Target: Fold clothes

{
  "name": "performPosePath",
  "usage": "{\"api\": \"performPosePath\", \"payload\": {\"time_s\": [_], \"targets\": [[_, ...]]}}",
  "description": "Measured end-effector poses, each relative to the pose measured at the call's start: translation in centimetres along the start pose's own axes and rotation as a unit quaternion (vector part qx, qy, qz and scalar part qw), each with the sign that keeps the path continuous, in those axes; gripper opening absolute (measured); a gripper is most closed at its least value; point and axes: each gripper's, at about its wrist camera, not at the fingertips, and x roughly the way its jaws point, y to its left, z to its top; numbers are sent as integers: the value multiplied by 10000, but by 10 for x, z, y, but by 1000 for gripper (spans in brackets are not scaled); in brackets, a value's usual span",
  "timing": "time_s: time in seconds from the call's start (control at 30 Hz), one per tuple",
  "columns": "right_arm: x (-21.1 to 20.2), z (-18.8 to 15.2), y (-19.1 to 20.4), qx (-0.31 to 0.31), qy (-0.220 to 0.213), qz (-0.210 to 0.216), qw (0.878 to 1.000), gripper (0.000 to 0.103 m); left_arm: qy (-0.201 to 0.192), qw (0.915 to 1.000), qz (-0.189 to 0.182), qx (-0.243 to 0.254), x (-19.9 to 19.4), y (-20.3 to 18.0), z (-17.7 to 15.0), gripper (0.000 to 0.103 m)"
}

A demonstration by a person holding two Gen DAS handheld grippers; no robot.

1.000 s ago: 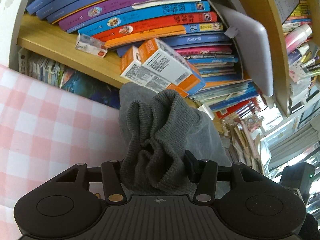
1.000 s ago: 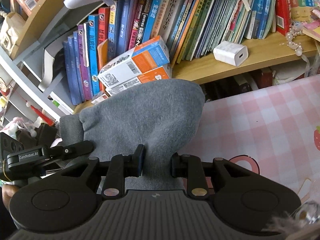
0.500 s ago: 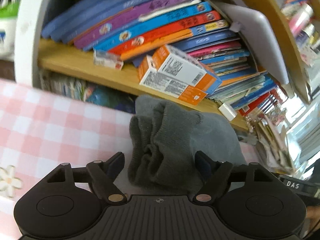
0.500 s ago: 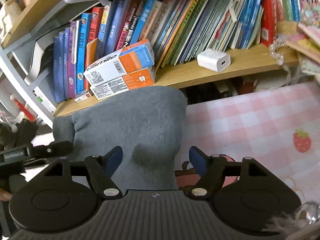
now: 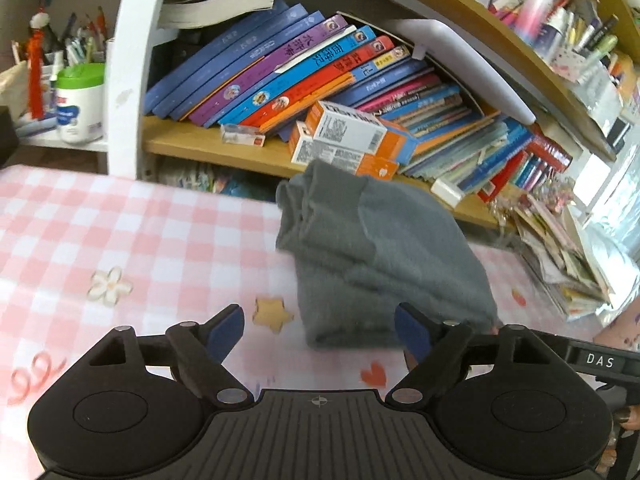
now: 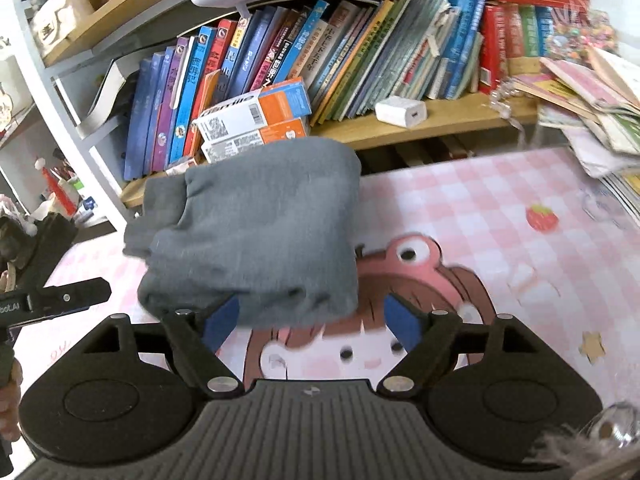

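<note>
A grey knitted garment lies folded in a thick bundle on the pink checked tablecloth, close to the bookshelf. It also shows in the right wrist view. My left gripper is open and empty, just short of the bundle's near edge. My right gripper is open and empty, with its jaws spread at the bundle's near edge. Neither gripper holds the cloth.
A wooden shelf full of leaning books stands right behind the garment, with orange and white boxes on it. A white charger lies on the shelf. Loose magazines pile up at the right. A wipes tub stands far left.
Both grippers were shut on the grey garment a second ago. They opened, let it drop onto the tablecloth, and drew back toward me.
</note>
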Motion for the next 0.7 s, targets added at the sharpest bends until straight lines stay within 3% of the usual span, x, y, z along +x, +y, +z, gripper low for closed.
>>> {"api": "performPosePath", "payload": {"time_s": [0.33, 0.7], "targets": [[-30, -46, 11, -256, 31, -346, 9991, 82, 14, 9988, 464, 185, -26, -14, -43, 88], [-43, -68, 21, -819, -175, -711, 9939, 92, -322, 9938, 971, 435, -33, -26, -65, 97]]}}
